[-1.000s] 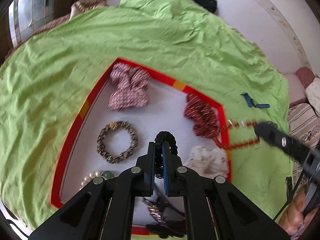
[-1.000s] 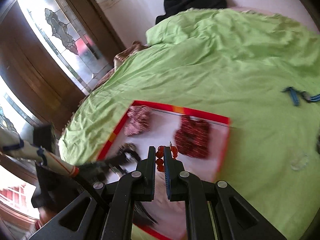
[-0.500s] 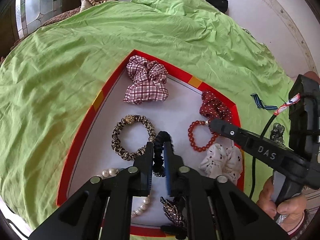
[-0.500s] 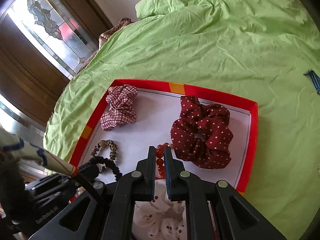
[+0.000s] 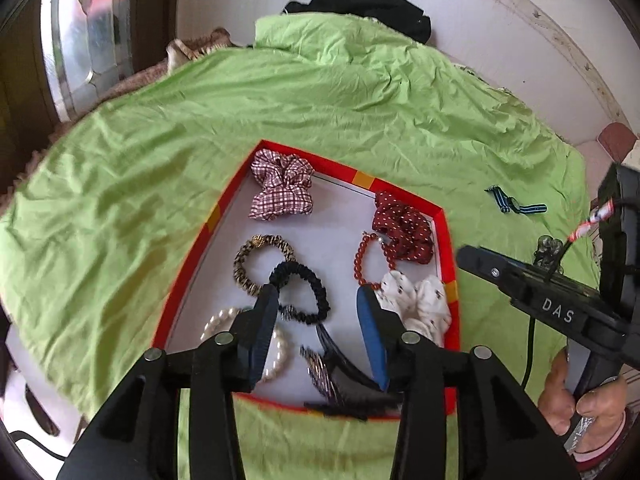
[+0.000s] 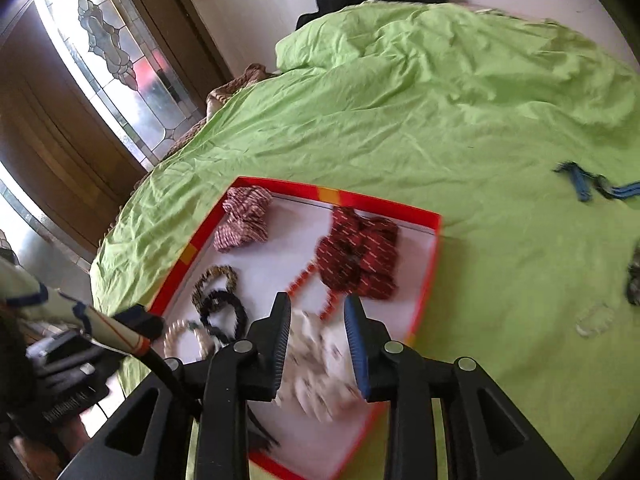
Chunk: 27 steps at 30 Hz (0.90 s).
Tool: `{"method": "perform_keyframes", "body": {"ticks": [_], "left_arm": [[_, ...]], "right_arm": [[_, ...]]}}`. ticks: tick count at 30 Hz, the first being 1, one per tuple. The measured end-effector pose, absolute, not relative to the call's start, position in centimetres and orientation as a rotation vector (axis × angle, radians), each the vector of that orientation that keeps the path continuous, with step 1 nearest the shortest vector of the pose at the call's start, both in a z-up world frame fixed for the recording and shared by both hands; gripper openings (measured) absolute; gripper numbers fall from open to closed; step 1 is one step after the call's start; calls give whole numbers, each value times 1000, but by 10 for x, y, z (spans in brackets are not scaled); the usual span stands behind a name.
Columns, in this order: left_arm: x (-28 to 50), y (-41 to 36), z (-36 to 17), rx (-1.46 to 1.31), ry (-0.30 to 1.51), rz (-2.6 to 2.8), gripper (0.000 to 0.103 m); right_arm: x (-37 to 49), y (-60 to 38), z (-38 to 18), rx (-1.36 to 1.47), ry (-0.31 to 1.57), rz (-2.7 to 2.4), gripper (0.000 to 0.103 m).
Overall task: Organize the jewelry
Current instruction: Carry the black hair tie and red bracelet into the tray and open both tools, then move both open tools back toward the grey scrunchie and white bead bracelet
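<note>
My left claw (image 5: 318, 298) stood wide open over the red-rimmed tray (image 5: 448, 248), empty. The black hair tie (image 5: 302, 294) lay on the tray floor between its fingers. My right claw (image 6: 318, 312) was also wide, empty, above the white scrunchie (image 6: 320, 364). The red bead bracelet (image 5: 362, 258) lay beside the dotted red scrunchie (image 5: 404, 228), far right.

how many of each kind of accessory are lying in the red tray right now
In the red tray:
Fabric scrunchies: 3 (plaid, red dotted, white)
Thin hair ties: 2 (leopard, black)
Bead bracelets: 2 (red, pearl)
Dark hair clips at the near edge: about 2, partly hidden
Total: about 9
</note>
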<state>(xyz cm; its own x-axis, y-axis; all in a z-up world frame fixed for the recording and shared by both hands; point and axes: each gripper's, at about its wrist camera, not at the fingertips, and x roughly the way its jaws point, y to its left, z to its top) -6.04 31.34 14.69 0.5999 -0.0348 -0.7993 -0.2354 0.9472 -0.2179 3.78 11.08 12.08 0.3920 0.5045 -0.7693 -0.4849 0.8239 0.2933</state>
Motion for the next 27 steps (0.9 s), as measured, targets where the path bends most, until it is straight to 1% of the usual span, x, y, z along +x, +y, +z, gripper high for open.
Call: {"method": "perform_keyframes", "body": {"ticks": [3,12,15,22,27], "left_arm": [[-79,301,161,-308,897,120,49],[-117,239,180,-211,852,94,49],[-126,217,180,-171,849,86,49],[-144,167,171,-90,870,39,50],[-157,137,167,-57,880,0,50]], "right_arm": [[20,88,126,10,967,601,30],[-39,17,126,34,936,527,32],[-60,-10,119,43,935,489,35],[-85,-69,93,105,982,392,35],[-96,-101,89,136,976,332,35]]}}
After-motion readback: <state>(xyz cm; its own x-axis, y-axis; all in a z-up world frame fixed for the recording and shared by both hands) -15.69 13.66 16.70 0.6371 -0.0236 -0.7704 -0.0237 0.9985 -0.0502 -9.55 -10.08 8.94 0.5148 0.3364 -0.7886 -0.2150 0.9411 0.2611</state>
